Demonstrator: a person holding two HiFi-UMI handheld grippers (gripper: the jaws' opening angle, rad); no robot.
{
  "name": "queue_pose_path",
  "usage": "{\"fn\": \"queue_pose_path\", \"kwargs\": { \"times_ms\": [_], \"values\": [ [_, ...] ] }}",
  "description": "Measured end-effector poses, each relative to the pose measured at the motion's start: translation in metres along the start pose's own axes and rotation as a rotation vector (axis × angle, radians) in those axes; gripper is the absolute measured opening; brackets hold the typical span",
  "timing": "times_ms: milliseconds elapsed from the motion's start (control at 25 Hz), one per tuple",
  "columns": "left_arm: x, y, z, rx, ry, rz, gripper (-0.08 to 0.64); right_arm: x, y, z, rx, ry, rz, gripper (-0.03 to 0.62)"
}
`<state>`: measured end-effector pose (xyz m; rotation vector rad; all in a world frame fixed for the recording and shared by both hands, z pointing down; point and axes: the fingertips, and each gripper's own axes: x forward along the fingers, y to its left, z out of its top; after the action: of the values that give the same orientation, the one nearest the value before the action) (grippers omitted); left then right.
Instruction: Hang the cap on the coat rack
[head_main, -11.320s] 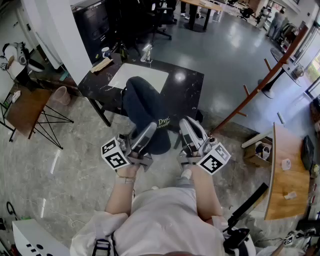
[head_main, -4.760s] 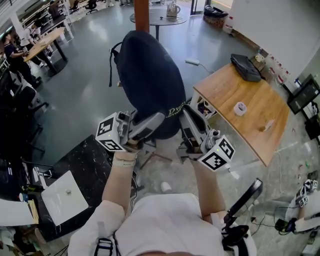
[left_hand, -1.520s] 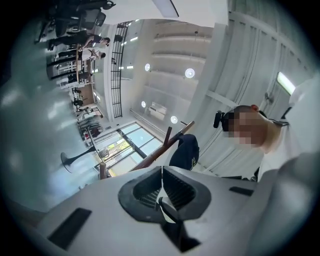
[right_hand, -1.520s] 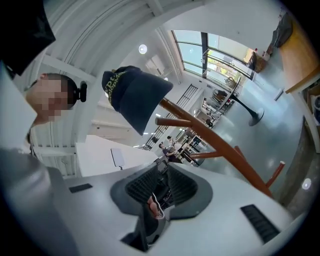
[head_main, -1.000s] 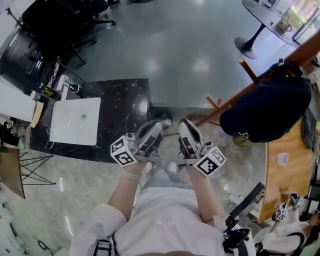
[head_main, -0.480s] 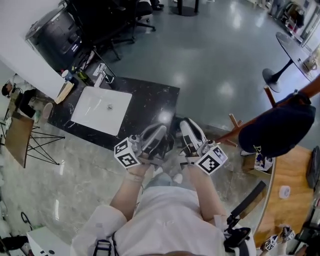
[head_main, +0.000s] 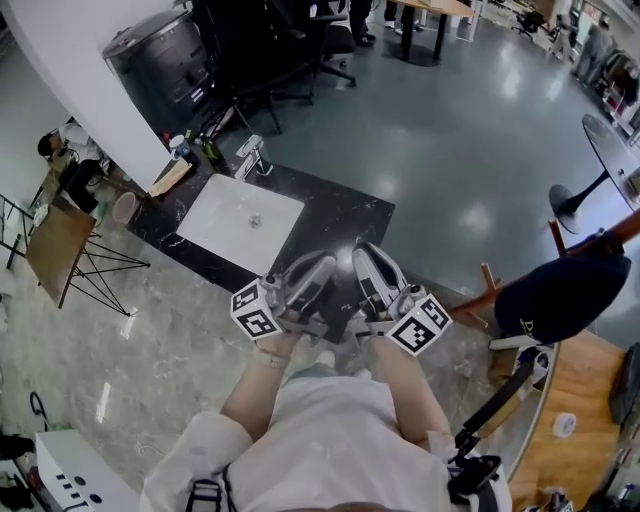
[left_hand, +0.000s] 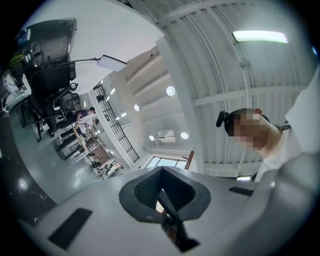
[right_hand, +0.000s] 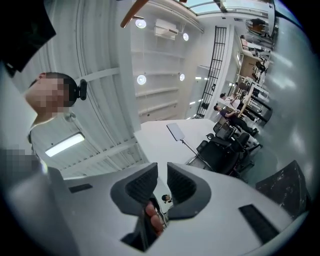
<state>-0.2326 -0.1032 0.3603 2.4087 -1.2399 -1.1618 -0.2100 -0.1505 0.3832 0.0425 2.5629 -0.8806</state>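
1. While the person held both tools side by side in front of the body, the left gripper (head_main: 318, 268) had its jaws clenched together with nothing between them; the right gripper (head_main: 366, 262) had its jaws a narrow slit apart, released and empty.
2. The navy cap (head_main: 562, 298) hung on the slanting wooden coat rack (head_main: 476, 300) at the right of the scene; it was well apart from both grippers, and neither touched it.
3. Just beyond the grippers stood a black marble table (head_main: 345, 215); a white sheet (head_main: 245, 220) lay on its left part; small items at its far left corner were too small to name.
4. A wooden desk (head_main: 575, 400) showed at the near right; dark office chairs (head_main: 320, 40) stood farther off on the grey floor.
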Motion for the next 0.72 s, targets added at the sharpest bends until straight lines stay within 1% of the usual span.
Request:
{"fn": "queue_pose_path", "kwargs": {
  "times_ms": [200, 360, 520, 720],
  "values": [
    [-0.004, -0.003, 0.017, 0.032, -0.004, 0.024, 0.008, 0.018, 0.013, -0.006, 0.023, 0.009, 0.054, 0.054],
    [-0.006, -0.001, 0.027, 0.054, -0.003, 0.030, 0.008, 0.026, 0.018, -0.010, 0.038, 0.015, 0.074, 0.054],
    [-0.003, 0.003, 0.034, 0.060, -0.007, 0.025, 0.008, 0.033, 0.018, -0.007, 0.019, 0.017, 0.082, 0.054],
    [-0.002, 0.003, 0.031, 0.063, 0.021, 0.017, 0.008, 0.037, 0.021, -0.008, 0.000, 0.029, 0.096, 0.054]
  ]
}}
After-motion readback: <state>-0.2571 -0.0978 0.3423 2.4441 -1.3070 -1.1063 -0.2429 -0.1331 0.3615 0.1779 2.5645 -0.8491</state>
